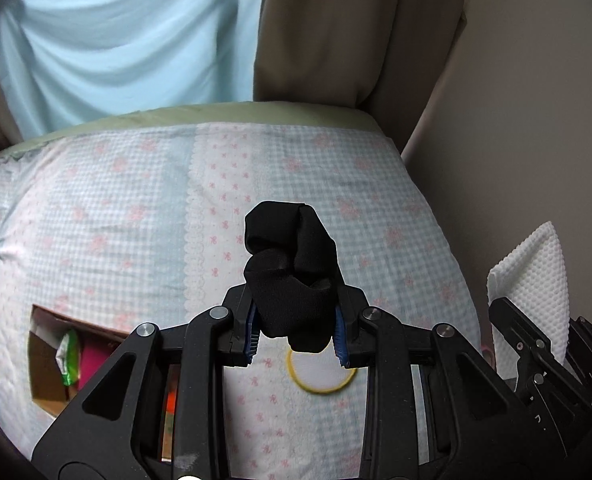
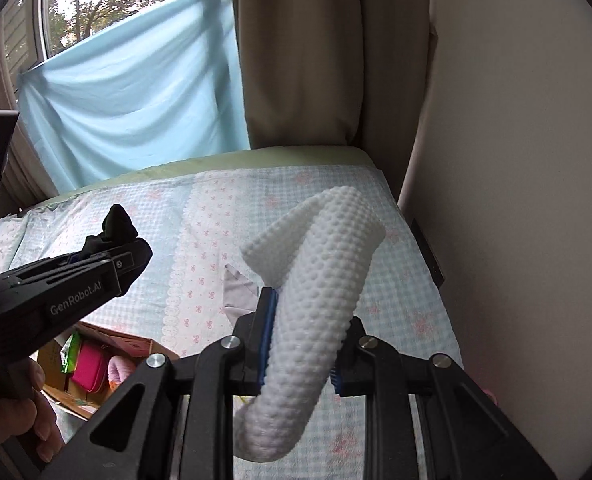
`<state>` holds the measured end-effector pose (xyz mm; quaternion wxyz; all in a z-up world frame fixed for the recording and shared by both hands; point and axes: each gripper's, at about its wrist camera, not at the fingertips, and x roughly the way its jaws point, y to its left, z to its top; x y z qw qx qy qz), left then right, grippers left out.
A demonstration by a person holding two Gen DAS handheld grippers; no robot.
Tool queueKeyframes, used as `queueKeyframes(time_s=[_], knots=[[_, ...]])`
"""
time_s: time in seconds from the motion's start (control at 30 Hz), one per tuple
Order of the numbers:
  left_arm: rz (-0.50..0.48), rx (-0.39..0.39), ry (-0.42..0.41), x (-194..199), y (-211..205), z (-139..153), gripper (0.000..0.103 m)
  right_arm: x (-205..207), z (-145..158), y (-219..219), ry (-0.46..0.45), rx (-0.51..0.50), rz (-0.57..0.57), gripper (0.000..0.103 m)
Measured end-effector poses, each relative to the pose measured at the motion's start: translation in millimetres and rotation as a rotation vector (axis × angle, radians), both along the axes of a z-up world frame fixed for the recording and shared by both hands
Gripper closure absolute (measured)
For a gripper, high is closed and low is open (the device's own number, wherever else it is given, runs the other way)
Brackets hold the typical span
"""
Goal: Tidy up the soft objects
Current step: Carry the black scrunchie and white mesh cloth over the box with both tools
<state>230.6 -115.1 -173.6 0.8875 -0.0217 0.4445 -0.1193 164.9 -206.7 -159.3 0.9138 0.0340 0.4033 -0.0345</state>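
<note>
Left wrist view: left gripper (image 1: 298,330) clamps a bunched black cloth (image 1: 291,272) above the bed (image 1: 95,200).
Right gripper (image 2: 304,344): clenched on a white dimpled cloth (image 2: 316,288), lifted over the bed's right edge.
Cardboard box (image 2: 135,344): at the bed's near-left side.

Left tongs (image 1: 298,340) clamped on black cloth (image 1: 291,272); right tongs (image 2: 302,350) clamped on white cloth (image 2: 316,300).

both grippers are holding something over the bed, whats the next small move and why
Probably swing the left gripper left and down toward the open cardboard box, then release. It is shut on the black cloth, held above the bed, and the box already holds soft items. The right gripper can follow with the white textured cloth.
</note>
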Motion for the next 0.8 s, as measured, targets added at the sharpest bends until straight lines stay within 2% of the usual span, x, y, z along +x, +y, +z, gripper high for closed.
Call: queueKeyframes(time_s=[0.17, 0.37, 0.6, 0.8], knots=[[0.079, 0.0, -0.012, -35.7, 48.5, 29.3, 0.077, -7.1, 22.8, 54.0, -0.009, 0.016, 0.149, 0.082], [0.202, 0.008, -0.004, -70.0, 118.6, 42.0, 0.077, -7.4, 25.9, 126.8, 0.017, 0.058, 0.308, 0.082], [0.32, 0.017, 0.03, -94.0, 205.0, 34.4, 0.078, 4.4, 7.7, 197.6, 0.096, 0.07, 0.415, 0.082], [0.35, 0.006, 0.084, -98.3, 267.2, 12.6, 0.077, 12.2, -19.5, 239.0, 0.181, 0.067, 0.398, 0.082]])
